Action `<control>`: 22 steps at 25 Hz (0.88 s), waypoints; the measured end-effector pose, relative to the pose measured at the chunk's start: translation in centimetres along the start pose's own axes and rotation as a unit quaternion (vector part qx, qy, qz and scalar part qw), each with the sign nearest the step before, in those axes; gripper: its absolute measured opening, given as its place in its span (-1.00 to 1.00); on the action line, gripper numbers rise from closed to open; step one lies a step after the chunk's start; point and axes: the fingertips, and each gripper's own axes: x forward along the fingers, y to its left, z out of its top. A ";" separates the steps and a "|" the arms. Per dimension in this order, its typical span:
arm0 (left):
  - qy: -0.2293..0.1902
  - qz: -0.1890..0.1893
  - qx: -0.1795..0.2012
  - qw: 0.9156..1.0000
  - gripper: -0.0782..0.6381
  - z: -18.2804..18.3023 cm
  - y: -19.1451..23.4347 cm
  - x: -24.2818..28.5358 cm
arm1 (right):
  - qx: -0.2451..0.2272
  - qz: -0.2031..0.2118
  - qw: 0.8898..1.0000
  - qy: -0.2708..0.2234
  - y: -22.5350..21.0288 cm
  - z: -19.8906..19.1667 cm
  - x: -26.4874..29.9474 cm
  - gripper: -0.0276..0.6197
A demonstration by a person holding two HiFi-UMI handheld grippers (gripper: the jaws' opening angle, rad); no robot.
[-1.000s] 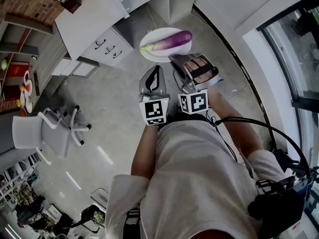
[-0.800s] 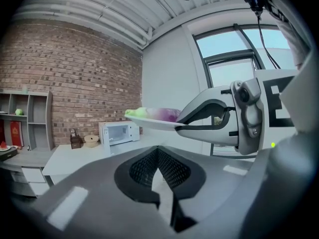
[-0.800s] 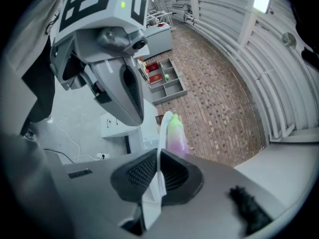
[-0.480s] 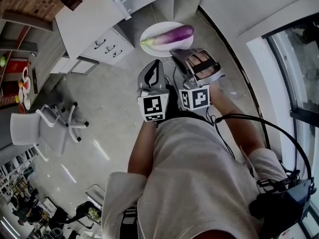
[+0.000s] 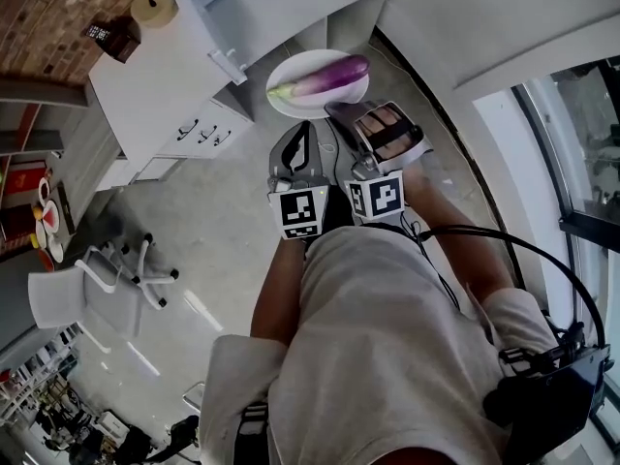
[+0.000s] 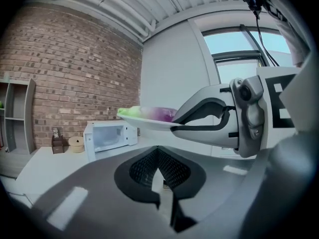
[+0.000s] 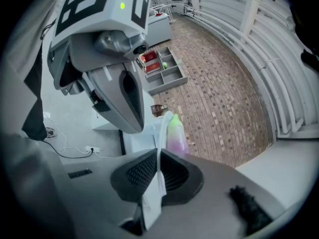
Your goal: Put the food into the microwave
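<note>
A white plate (image 5: 291, 90) carries a purple eggplant (image 5: 325, 74) with a green stem end. My right gripper (image 5: 336, 110) is shut on the plate's near rim; in the right gripper view the rim (image 7: 160, 133) stands edge-on between the pads, with the eggplant (image 7: 175, 132) beyond. My left gripper (image 5: 302, 132) travels beside it, shut on nothing, its jaws (image 6: 158, 154) closed together. A white microwave (image 6: 107, 136) stands ahead on a white counter with its door open. In the left gripper view the plate (image 6: 144, 121) hangs above and to the right of the microwave.
The white counter (image 5: 165, 85) has drawers below and bears a paper roll (image 5: 150, 5) and a small dark box (image 5: 107, 32). A white chair (image 5: 97, 269) stands on the grey floor at the left. Windows (image 5: 581, 134) run along the right; a brick wall (image 6: 65, 73) backs the counter.
Both grippers and the plate have moved together toward the counter, which now lies closer in the head view. The grip on the plate is unchanged.
</note>
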 end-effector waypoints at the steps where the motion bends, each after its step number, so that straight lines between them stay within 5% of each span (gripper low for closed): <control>1: 0.001 -0.001 -0.002 1.000 -0.76 0.0 0.7 0.9 | 0.000 0.001 1.000 0.000 -0.4 -0.2 1.1 -0.84; 22: -0.011 0.007 -0.019 1.000 -0.76 0.7 8.8 8.9 | -0.010 0.009 1.000 -0.003 -4.0 -1.1 12.1 -0.84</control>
